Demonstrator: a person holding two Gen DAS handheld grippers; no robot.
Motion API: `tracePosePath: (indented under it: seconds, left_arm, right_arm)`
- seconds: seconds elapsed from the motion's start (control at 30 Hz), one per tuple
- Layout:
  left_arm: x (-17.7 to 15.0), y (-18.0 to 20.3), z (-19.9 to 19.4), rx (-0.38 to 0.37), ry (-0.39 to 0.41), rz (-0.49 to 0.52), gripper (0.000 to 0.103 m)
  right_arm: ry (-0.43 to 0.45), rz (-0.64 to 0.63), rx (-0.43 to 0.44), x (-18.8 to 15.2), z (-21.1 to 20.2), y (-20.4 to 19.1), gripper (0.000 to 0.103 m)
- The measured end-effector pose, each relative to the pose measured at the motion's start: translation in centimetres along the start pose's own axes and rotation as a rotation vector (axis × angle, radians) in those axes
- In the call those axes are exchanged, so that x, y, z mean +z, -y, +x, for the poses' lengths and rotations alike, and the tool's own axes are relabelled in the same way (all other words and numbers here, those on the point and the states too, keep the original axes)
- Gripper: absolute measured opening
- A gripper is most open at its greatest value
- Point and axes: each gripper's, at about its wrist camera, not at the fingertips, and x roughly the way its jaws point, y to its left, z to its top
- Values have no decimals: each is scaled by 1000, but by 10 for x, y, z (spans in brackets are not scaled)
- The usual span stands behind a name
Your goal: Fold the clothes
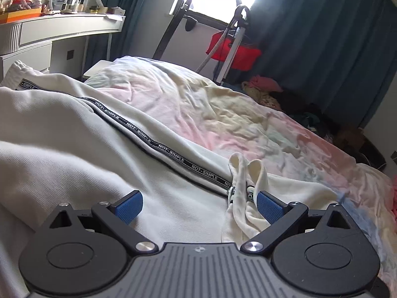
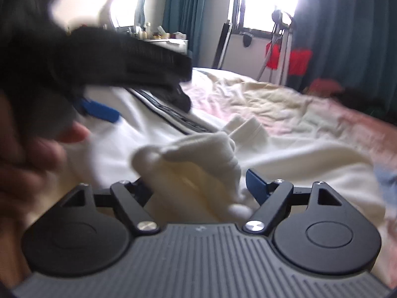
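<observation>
**Both grippers spread wide over a white garment on the bed**

The left gripper (image 1: 199, 204) hovers low over a white garment (image 1: 74, 134) that lies spread across the bed sheet (image 1: 223, 114), and its jaws are released wide, with nothing pinched. Straight ahead of it, a black tape printed "NOT-SIMPLE" (image 1: 158, 146) runs away up the cloth toward the far left. Just inside its right-hand blue pad (image 1: 269, 204) lie two cream drawcord loops (image 1: 248, 171), touching or nearly touching that pad; I cannot tell which.

The right gripper (image 2: 198, 186) is released too, its jaws apart. A bunched fold of the white garment (image 2: 193, 164) sits in the gap between them, but the pads do not press on it: the blue right-hand pad (image 2: 255, 186) stands clear of the cloth, while the left-hand one is mostly hidden behind the bunch. This view is blurred. Ahead and to the left of this gripper is the other gripper (image 2: 99, 110), dark with a blue pad showing, and a person's hand (image 2: 37, 154) fills the left edge.

Beyond both, dark teal curtains (image 1: 322, 49) hang by a bright window.
</observation>
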Motion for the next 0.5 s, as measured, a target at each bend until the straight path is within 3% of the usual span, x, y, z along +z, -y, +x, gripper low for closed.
tracePosePath:
  seconds: [0.1,0.23,0.33,0.43,0.5]
  left_arm:
    - [-2,2,-2,-14,1,5,99]
    - [-7,4,-4,-53,-3,3,99]
    - [-13,10,-2,-81,-15,17,99]
    - [-21,19,6,-77,-32,67,99]
    - [-27,22,14,-64,-51,89,99]
  right_arm:
    - [-8,102,55,7,-27,14,81]
    - [36,229,46,13,-60,43,80]
    - [44,267,-117,14,-62,67,81]
    - [-10,294,-311,10,-46,89,80]
    - [-64,320,-378,2,-33,100,80]
